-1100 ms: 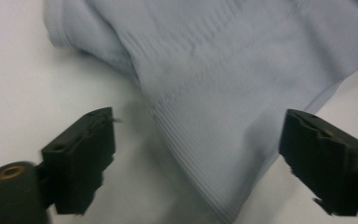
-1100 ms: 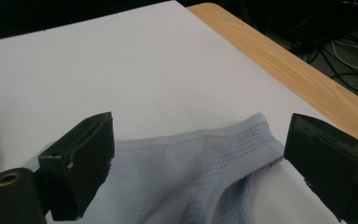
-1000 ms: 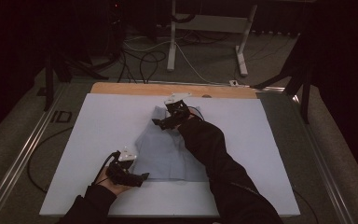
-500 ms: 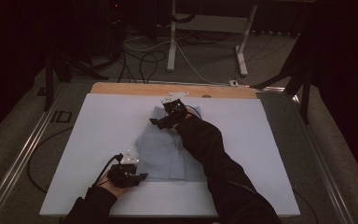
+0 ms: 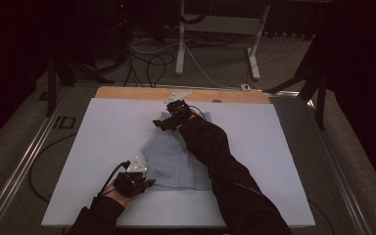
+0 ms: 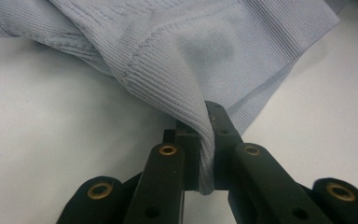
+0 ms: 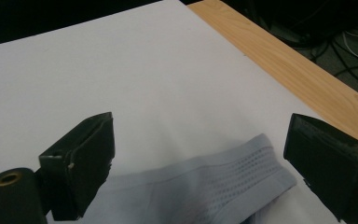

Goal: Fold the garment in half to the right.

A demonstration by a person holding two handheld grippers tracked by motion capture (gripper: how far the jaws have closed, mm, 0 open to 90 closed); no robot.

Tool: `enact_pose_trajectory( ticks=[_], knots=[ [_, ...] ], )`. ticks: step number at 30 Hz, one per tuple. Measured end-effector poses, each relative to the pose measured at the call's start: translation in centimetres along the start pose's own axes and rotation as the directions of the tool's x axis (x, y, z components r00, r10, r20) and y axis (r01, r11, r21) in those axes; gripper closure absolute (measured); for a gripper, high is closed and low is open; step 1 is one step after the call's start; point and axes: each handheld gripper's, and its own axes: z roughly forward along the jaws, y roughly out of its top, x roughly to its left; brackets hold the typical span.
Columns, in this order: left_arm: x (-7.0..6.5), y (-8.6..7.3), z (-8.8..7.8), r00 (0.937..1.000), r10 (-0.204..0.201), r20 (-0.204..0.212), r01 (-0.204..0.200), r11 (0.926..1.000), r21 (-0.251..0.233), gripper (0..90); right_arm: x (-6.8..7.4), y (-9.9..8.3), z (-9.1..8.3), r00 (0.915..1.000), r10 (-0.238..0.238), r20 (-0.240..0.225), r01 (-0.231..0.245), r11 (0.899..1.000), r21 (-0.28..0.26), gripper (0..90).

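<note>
On the table we see a garment lying near the middle, slightly toward six o'clock. At its eight o'clock corner sits the left gripper, on the near hem. At the garment's twelve o'clock end sits the right gripper, with the far band between its jaws. A wooden strip runs along the table's twelve o'clock edge; beyond it, cables lie on the floor.
</note>
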Motion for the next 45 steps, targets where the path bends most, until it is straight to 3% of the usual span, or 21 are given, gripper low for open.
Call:
enact_pose_trajectory(
  ticks=[8, 11, 13, 16, 18, 25, 27, 28, 33, 37, 45],
  knots=[
    [-0.2, -0.2, 0.0, 0.9998, 0.005, -0.020, -0.006, 0.9995, -0.030, 86.8, -1.0, 0.5, 1.3, 0.9994, 0.035, 0.002, -0.035, 0.999, 0.024, 8.6],
    [-0.2, 0.0, -0.1, 0.9996, 0.010, -0.028, -0.011, 0.9992, -0.038, 86.8, -1.3, 0.6, 1.6, 0.9981, 0.051, 0.035, -0.052, 0.998, 0.026, 8.6],
    [-0.2, 0.0, 0.0, 0.9994, 0.016, -0.029, -0.018, 0.9991, -0.037, 86.8, -2.0, 0.5, 2.3, 0.9916, 0.124, 0.038, -0.126, 0.991, 0.047, 8.6],
    [-0.2, 0.0, 0.0, 0.9995, 0.014, -0.028, -0.015, 0.9991, -0.039, 86.8, -2.4, 0.4, 2.7, 0.9903, 0.129, 0.051, -0.133, 0.989, 0.063, 8.8],
    [-0.3, 0.0, 0.0, 0.9995, 0.016, -0.027, -0.017, 0.9990, -0.040, 86.8, -2.8, 0.3, 3.3, 0.9854, 0.156, 0.069, -0.162, 0.982, 0.098, 13.0],
    [-0.3, 0.1, 0.1, 0.9996, 0.018, -0.024, -0.019, 0.9989, -0.042, 86.8, -3.1, 0.4, 4.5, 0.9810, 0.147, 0.127, -0.167, 0.971, 0.169, 21.3],
    [-0.3, 0.1, 0.1, 0.9996, 0.015, -0.023, -0.016, 0.9989, -0.044, 86.8, -3.3, 0.3, 4.9, 0.9771, 0.161, 0.139, -0.185, 0.966, 0.183, 23.7],
    [-0.3, 0.1, 0.1, 0.9995, 0.017, -0.025, -0.018, 0.9989, -0.043, 86.9, -3.4, 0.2, 5.3, 0.9726, 0.175, 0.153, -0.205, 0.957, 0.204, 24.9],
    [-0.4, 0.1, 0.0, 0.9996, 0.019, -0.023, -0.020, 0.9988, -0.045, 86.8, -3.5, 0.0, 6.3, 0.9636, 0.181, 0.197, -0.227, 0.943, 0.244, 30.3],
    [-0.3, 0.2, 0.0, 0.9997, 0.016, -0.019, -0.016, 0.9988, -0.047, 86.8, -3.4, 0.0, 6.7, 0.9634, 0.158, 0.217, -0.213, 0.942, 0.260, 36.0],
    [-0.3, 0.2, 0.1, 0.9998, 0.015, -0.015, -0.016, 0.9986, -0.050, 86.8, -2.9, -0.3, 7.6, 0.9713, 0.085, 0.222, -0.155, 0.935, 0.318, 50.6]
  ],
)
